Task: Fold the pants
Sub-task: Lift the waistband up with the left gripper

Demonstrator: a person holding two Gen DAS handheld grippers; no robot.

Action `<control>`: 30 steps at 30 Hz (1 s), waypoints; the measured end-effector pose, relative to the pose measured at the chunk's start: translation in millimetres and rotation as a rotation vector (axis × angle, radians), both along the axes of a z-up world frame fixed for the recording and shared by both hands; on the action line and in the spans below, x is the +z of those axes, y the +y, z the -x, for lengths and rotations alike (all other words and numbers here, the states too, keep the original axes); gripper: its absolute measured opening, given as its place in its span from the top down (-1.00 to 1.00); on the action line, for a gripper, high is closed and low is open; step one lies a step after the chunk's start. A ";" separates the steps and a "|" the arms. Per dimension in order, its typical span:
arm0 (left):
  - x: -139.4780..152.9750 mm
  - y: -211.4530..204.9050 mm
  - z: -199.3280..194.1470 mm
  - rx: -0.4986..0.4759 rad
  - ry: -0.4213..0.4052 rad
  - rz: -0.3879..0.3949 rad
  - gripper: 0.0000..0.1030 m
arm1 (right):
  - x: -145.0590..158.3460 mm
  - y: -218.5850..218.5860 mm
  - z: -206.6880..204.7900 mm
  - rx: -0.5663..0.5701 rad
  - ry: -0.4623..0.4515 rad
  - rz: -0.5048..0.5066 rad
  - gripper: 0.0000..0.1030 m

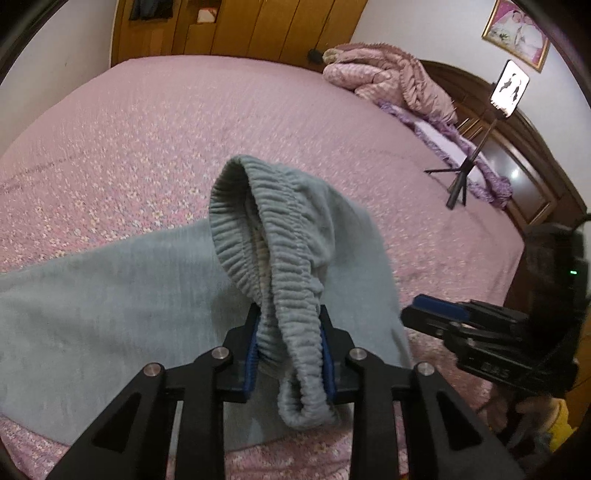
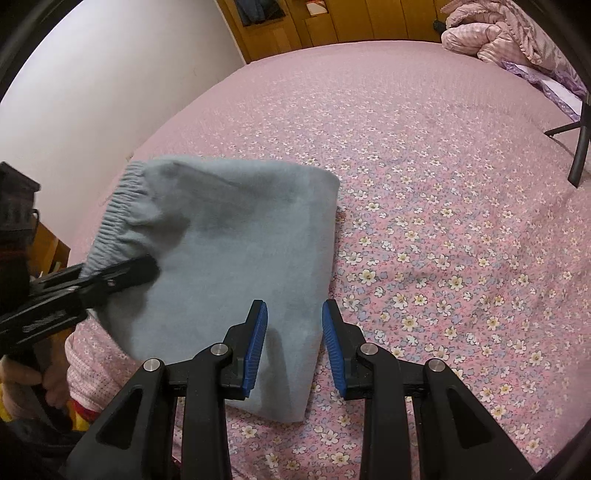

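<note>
Grey-blue fleece pants (image 1: 110, 302) lie on the pink flowered bedspread (image 1: 184, 122). My left gripper (image 1: 291, 343) is shut on the ruffled elastic waistband (image 1: 273, 258), which is lifted and looped above the fabric. In the right wrist view the pants (image 2: 236, 258) lie folded over, with the waistband (image 2: 118, 206) at the left held by the left gripper (image 2: 122, 275). My right gripper (image 2: 294, 336) is open and empty, its blue pads over the pants' near right edge. It also shows in the left wrist view (image 1: 436, 314).
A crumpled pink quilt (image 1: 388, 77) and purple pillow (image 1: 450, 147) lie at the bed's head. A phone on a black tripod (image 1: 461, 177) stands on the bed at right. Wooden wardrobe (image 1: 240, 26) behind. The bed edge runs near me.
</note>
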State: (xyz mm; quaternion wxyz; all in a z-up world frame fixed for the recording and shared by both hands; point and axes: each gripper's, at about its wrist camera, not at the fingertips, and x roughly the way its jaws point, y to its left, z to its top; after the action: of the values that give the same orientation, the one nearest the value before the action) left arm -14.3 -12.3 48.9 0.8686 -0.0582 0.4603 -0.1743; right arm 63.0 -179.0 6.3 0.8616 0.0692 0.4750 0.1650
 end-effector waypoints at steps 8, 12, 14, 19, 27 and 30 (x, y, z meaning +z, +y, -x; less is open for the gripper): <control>25.2 31.7 19.1 0.055 -0.043 0.012 0.47 | 4.9 11.2 1.5 0.030 -0.019 0.014 0.38; 37.4 64.2 22.5 0.130 -0.041 0.025 0.47 | 3.3 16.0 0.0 0.040 -0.013 0.020 0.38; 42.8 81.8 23.7 0.166 -0.039 0.033 0.47 | 2.8 20.0 -0.8 0.048 -0.010 0.025 0.38; 47.0 113.1 28.2 0.231 -0.050 -0.012 0.47 | 2.2 31.9 -3.6 0.085 -0.013 0.047 0.38; 49.5 152.9 38.6 0.302 -0.072 -0.064 0.47 | 0.2 61.0 -9.5 0.160 -0.013 0.073 0.38; 42.7 161.8 36.5 0.325 -0.053 -0.066 0.47 | -0.6 72.9 -8.0 0.184 -0.011 0.084 0.38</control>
State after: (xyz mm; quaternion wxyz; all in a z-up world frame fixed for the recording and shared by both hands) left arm -50.8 149.5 91.6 0.8986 -0.0989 0.4271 -0.0177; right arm 71.0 -106.2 5.7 0.8475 -0.0118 0.4812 0.2236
